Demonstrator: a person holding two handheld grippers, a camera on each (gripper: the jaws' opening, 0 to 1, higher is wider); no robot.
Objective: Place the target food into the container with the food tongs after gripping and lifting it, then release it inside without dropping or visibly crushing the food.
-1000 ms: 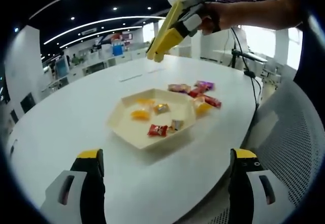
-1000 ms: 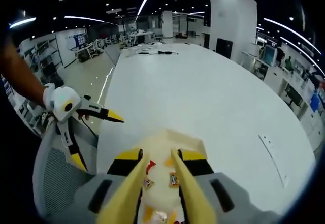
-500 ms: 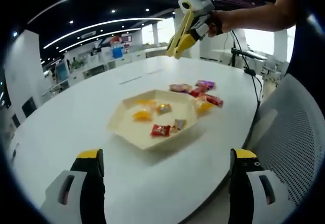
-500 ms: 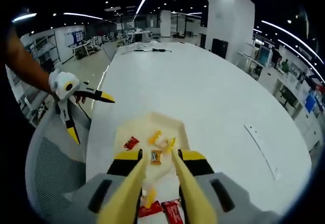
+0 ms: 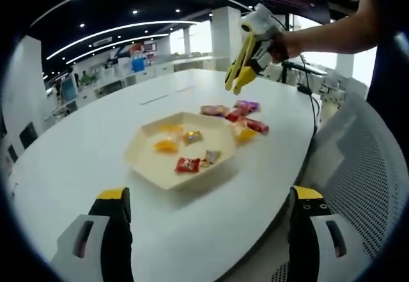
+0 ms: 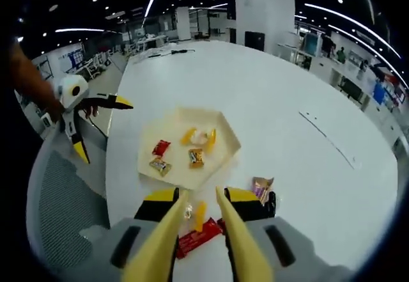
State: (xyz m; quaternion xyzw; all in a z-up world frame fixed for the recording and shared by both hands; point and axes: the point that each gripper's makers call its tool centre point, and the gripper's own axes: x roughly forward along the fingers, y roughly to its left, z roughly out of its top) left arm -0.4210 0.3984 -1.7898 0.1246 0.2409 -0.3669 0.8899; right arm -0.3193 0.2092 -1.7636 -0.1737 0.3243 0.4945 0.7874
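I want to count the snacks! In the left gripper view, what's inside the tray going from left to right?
Inside the cream tray: orange candy, red packet, then gold-wrapped sweet.

Surface: large white oval desk [image 5: 77, 160], matte, glare-free.

Directly on the desk:
- Cream hexagonal tray [image 5: 142, 165] near the curved edge. In the right gripper view the tray [image 6: 220, 135] holds several wrapped sweets: red, brown, orange pieces.
- Loose cluster of wrapped sweets [image 5: 238, 117] just beside the tray, on the desk top itself: red, purple and orange wrappers, some touching. In the right gripper view a red wrapper [image 6: 198, 236] and a purple one [image 6: 261, 187] lie on the desk.
- Thin pale strip [image 6: 327, 140] lying flat, well apart from the tray.
- Dark cable-like items [image 6: 167, 52] at the far end; too small to identify.
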